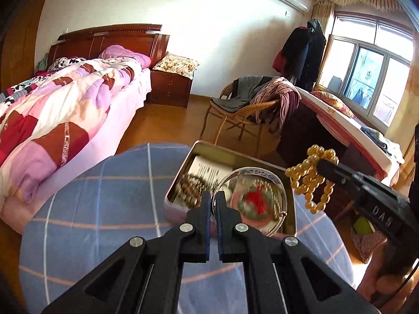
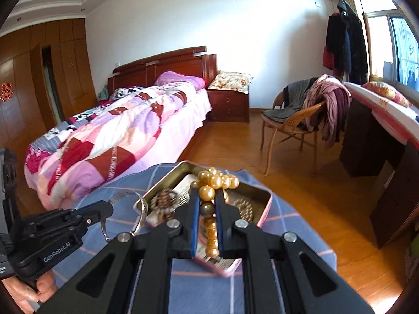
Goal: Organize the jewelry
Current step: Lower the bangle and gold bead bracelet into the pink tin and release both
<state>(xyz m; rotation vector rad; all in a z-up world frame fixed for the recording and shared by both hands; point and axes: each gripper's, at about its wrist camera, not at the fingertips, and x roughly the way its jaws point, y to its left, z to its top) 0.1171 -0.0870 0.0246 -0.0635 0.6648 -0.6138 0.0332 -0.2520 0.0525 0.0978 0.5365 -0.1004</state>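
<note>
Blurring the tin's [image 1: 290,204] contents, left fingers [image 1: 214,201] clamped on a silver bangle [image 1: 272,178], right fingers [image 2: 207,209] pinching gold beads [image 2: 214,180].

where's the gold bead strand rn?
Pinched in the right claw, the gold bead strand hangs above the tin; in the left view it's right of the tin.

I am wearing matte black grippers: my left gripper [image 1: 214,196] showing blue pads and silver screws, my right gripper [image 2: 207,196] matching, bodies lettered white.
</note>
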